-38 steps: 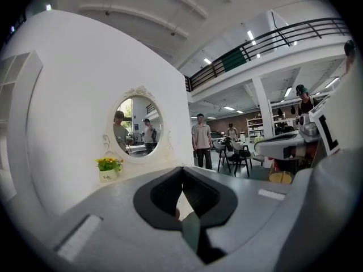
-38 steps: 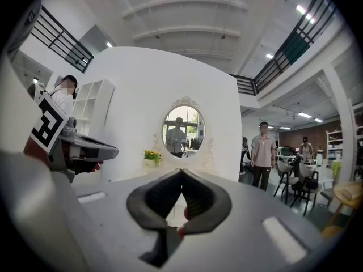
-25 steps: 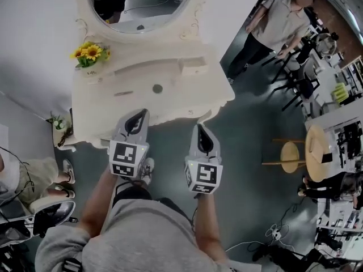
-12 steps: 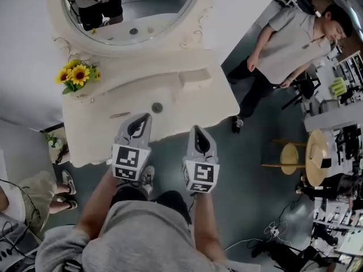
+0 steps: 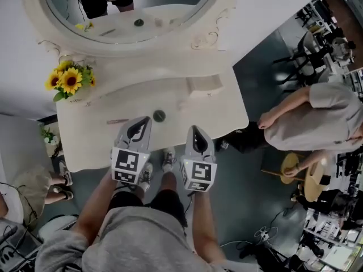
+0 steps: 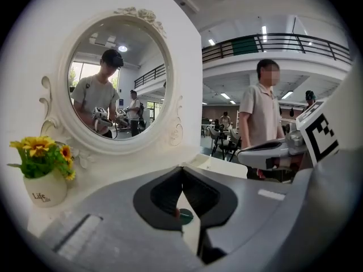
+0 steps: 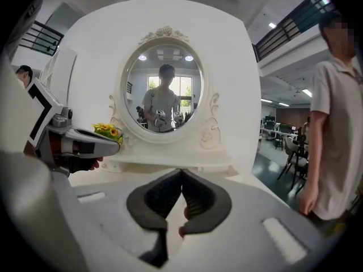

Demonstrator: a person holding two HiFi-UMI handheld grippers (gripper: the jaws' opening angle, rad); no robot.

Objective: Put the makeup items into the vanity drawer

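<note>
With the left gripper (image 5: 146,119) and right gripper (image 5: 194,129) both pressed together and empty, reaching in thus might knock the small green round item (image 5: 159,116) along the table (image 5: 218,113).

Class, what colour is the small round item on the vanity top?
Dark green; the small round item shows best in the head view.

Cream-white bench (image 5: 221,115); yellow sunflowers (image 5: 69,79) far left; dark green round item (image 5: 159,116); grey left gripper (image 5: 144,120) and right gripper (image 5: 194,130), black-and-white square markers.

sunflower pot (image 5: 69,83): upright, far left | bystander (image 5: 317,123): standing, right side
</note>
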